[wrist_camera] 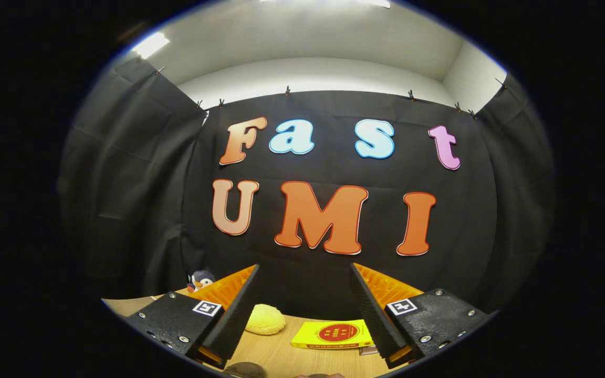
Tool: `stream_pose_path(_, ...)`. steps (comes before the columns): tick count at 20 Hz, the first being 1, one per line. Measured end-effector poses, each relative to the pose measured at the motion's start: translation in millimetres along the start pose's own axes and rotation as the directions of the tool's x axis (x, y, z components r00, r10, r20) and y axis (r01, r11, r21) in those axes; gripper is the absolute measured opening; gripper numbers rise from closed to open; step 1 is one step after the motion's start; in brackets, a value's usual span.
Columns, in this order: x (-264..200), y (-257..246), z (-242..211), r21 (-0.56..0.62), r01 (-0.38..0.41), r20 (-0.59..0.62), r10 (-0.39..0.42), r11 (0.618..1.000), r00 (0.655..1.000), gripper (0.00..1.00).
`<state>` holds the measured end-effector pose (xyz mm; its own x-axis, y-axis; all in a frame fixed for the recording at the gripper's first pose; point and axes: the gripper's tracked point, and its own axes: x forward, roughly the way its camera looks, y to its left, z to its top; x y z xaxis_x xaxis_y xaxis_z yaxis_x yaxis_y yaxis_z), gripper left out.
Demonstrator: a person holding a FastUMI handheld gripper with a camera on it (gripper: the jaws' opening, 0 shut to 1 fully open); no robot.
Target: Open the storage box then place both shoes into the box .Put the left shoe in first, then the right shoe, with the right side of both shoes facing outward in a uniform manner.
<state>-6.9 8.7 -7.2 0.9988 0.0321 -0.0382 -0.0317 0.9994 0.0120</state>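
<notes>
My gripper (304,315) is spread wide, pinching nothing, aimed high over the light wooden table (281,357). Storage box unseen; dark rounded shapes (244,369) at 6 o'clock may be shoes, can't tell. The pale yellow bun-like lump (264,319) and flat yellow book (333,335) ahead risk a blind bump as I descend.

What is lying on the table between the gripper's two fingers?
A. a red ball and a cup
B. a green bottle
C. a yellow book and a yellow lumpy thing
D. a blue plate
C: seen past the open gripper, a flat yellow book with a red circle on its cover lies on the wooden table, with a pale yellow lumpy thing beside it.
</notes>
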Motion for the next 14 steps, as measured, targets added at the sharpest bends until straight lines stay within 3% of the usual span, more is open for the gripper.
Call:
stream_pose_path(6, -5, -3, -1, 0.005, 0.005, -0.007, -0.005, 1.000, 1.000, 0.99)
stream_pose_path(11, -10, -1, -14, 0.026, -0.011, -0.083, 0.013, 1.000, 0.996, 0.98)
stream_pose_path(14, -12, 14, -23, 0.069, -0.061, -0.128, 0.070, 0.996, 0.989, 0.98)
